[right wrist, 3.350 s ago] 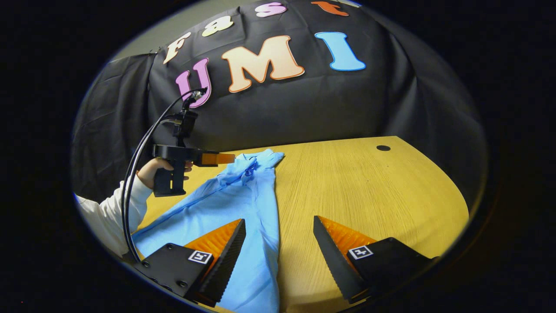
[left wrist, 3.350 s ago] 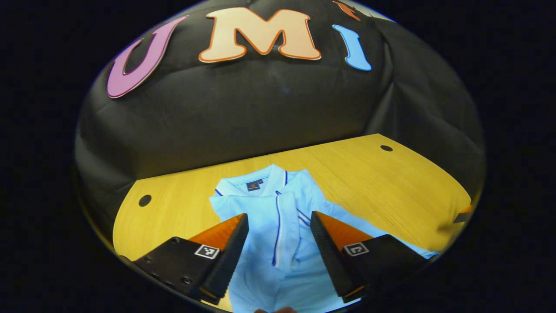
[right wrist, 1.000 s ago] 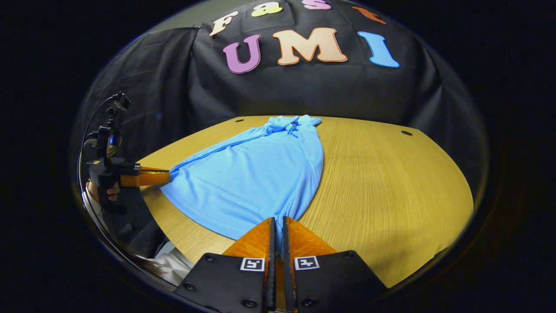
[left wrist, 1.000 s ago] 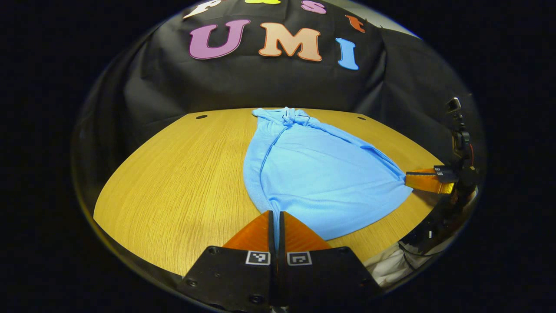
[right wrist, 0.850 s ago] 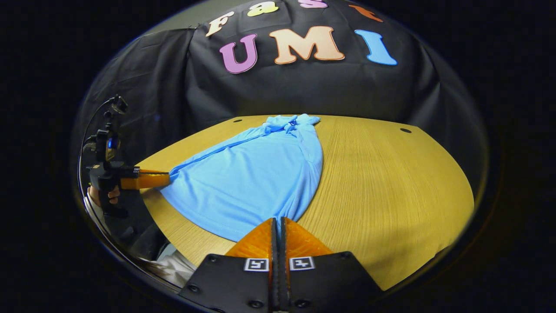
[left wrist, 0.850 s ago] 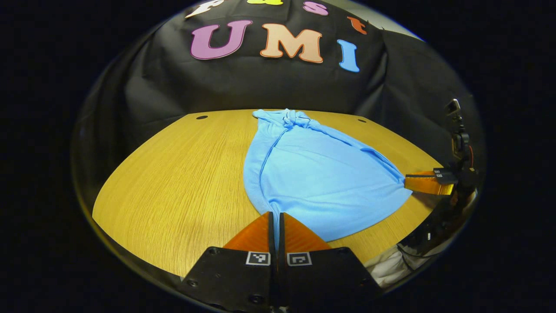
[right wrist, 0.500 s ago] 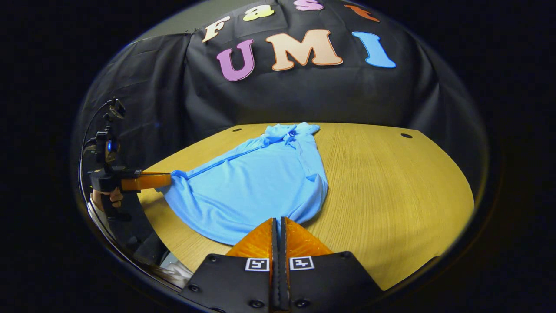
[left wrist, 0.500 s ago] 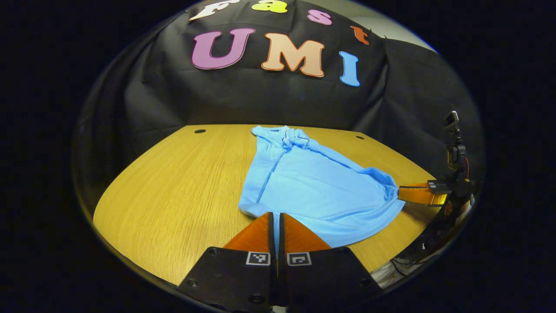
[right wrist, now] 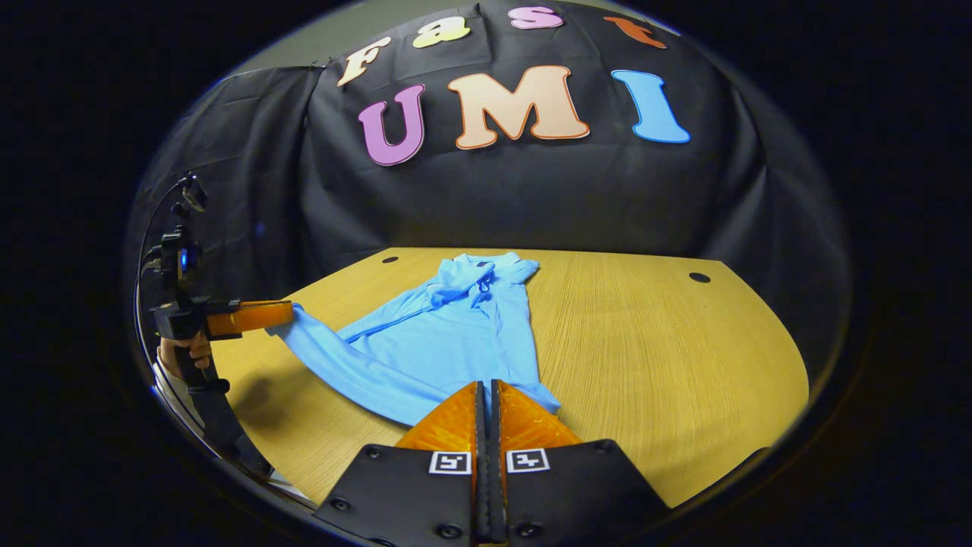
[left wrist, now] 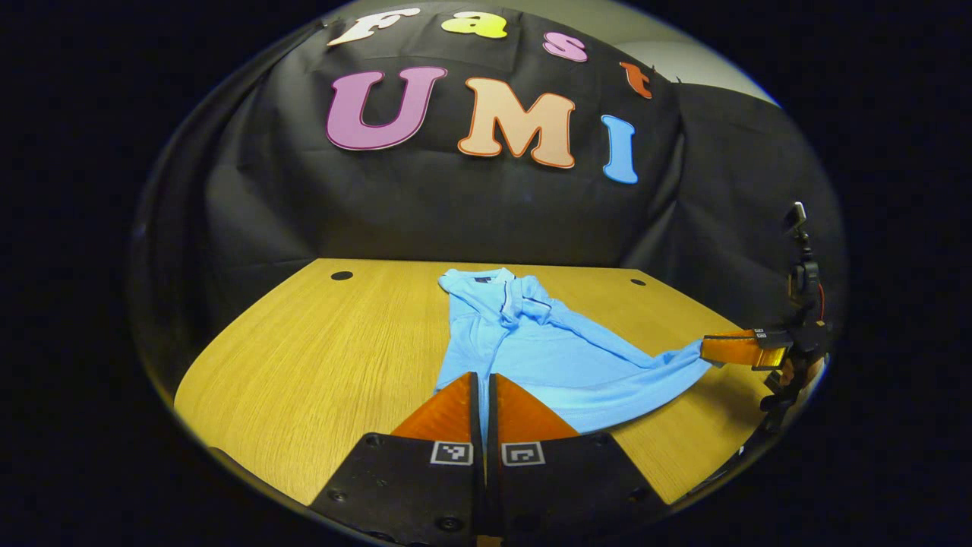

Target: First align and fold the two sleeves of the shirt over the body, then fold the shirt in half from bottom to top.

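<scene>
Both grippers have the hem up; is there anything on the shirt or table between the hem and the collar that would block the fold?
Nothing visible does. The left gripper and right gripper each pinch a hem corner of the shirt. The shirt body up to the collar lies bare, and so does the table around it.

One light blue shirt [left wrist: 531, 342] lying on one wooden table [left wrist: 319, 357], two grippers at the shirt's near hem, the left gripper [left wrist: 480, 395] and the right gripper [right wrist: 486, 403], two round holes [right wrist: 699, 277] in the table beyond the shirt's collar
</scene>
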A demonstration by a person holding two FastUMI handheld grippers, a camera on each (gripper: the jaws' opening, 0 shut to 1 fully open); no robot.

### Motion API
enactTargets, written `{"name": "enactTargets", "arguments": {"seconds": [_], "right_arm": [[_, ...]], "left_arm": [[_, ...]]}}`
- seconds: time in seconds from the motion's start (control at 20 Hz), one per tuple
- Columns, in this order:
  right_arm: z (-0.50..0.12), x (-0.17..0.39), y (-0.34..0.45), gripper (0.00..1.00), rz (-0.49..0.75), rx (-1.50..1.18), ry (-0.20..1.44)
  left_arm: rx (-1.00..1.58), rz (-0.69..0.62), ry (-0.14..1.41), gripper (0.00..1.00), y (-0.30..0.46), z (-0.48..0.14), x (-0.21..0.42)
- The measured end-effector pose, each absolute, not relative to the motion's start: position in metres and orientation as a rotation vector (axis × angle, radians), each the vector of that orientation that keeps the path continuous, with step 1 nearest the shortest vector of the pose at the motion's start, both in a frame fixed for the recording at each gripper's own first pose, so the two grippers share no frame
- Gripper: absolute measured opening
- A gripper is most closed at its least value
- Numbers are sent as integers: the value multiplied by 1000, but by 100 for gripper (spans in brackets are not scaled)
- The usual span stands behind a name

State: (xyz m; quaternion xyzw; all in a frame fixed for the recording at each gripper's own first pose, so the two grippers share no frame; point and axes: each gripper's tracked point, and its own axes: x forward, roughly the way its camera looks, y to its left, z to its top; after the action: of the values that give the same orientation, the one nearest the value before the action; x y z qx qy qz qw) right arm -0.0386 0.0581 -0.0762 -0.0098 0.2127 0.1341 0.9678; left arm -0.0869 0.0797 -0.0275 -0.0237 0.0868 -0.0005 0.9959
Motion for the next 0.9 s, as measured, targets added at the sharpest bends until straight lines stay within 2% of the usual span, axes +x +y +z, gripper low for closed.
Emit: {"name": "enactTargets", "arguments": {"seconds": [0.65,0.9], "right_arm": [[-50,120,75,2,201,-144,389],[-74,178,76,2,137,-144,445]], "left_arm": [[-52,126,99,0,151,27,41],[-31,182,36,0,170,42,91]]}}
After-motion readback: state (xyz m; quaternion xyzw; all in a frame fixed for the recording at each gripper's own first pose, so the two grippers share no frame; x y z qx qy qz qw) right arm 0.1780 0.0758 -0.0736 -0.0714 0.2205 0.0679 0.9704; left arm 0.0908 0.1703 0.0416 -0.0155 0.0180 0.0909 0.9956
